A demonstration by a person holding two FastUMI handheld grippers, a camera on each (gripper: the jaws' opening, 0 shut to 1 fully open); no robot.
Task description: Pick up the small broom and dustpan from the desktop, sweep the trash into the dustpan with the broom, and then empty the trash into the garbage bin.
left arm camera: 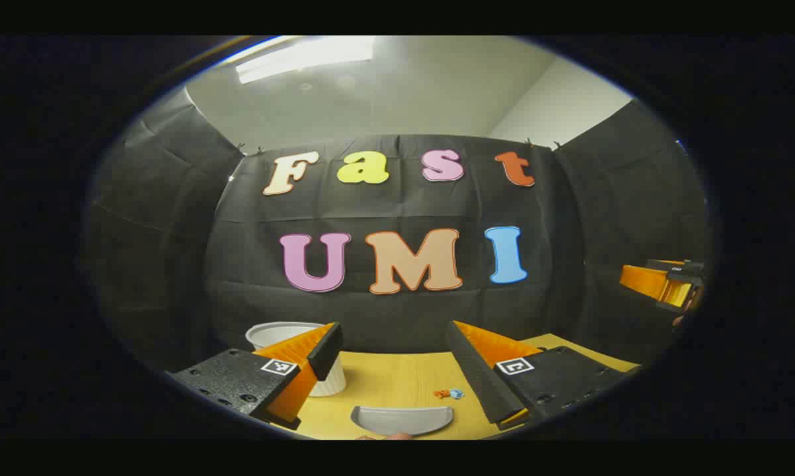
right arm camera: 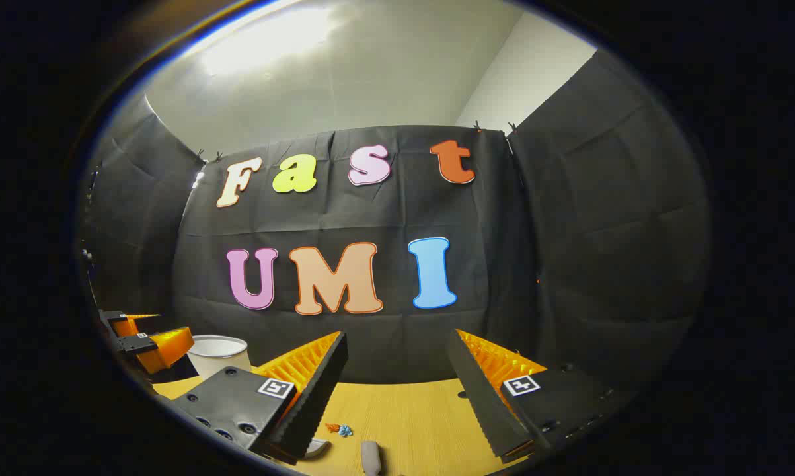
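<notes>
Dustpan (left arm camera: pixel 402 420) lies between the left hand-held gripper's (left arm camera: pixel 397 370) wide fingers; right hand-held gripper (right arm camera: pixel 397 390) equally wide.

table (left arm camera: pixel 397 380): wood-look top, smooth, matt
garbage bin (left arm camera: pixel 285 334): plastic, ribbed wall, slight sheen
dustpan (left arm camera: pixel 402 420): smooth plastic, matt
booth wall (right arm camera: pixel 569 264): creased cloth, matt
fingers (right arm camera: pixel 318 390): ridged inner faces, matt
trash (left arm camera: pixel 449 394): crumpled scraps, material unclear

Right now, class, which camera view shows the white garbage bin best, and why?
The left gripper view: the garbage bin shows its open rim and ribbed side on the table, though the left gripper's finger covers part. In the right gripper view, the bin sits small near the edge, partly hidden by the right gripper's body.
</notes>
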